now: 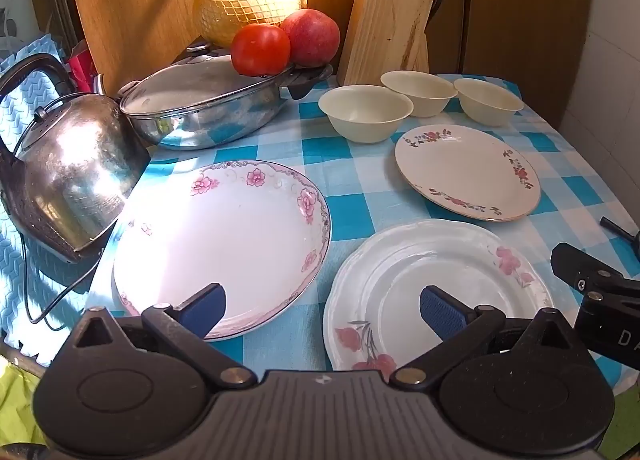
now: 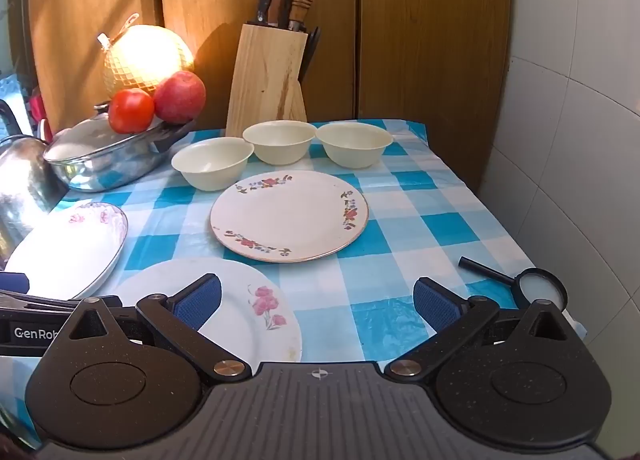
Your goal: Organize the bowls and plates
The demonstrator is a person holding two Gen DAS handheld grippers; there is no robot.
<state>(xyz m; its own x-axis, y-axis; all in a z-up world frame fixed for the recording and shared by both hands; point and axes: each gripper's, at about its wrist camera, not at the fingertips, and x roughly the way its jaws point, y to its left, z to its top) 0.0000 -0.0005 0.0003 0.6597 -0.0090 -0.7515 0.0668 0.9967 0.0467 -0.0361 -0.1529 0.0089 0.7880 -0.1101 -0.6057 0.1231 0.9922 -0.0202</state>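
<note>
A: From the left wrist, what do you see?

B: The left gripper [image 1: 322,306] hangs with its jaws spread wide and nothing between them, above the checked tablecloth [image 1: 352,216]. Its left pad is over the deep pink-flowered plate [image 1: 224,244], its right pad over the scalloped plate [image 1: 436,292]. Farther back lies the flat flowered plate [image 1: 466,172], apart from both. Behind it stand three cream bowls: the left bowl [image 1: 364,112], the middle bowl [image 1: 418,92] and the right bowl [image 1: 488,100], close together.

A: Anything else?

B: A kettle [image 1: 76,168] at the left, a lidded pan [image 1: 208,108] with a tomato [image 1: 260,50] and an apple [image 1: 310,38] on its lid, a netted pomelo [image 1: 248,0], and a knife block [image 1: 386,32].

A: And the right wrist?

B: The right gripper [image 2: 317,306] is also wide open and empty, its left pad over the scalloped plate's edge. The flat flowered plate lies ahead, the bowls in a row behind it. A magnifying glass [image 2: 536,284] lies at the right.
</note>
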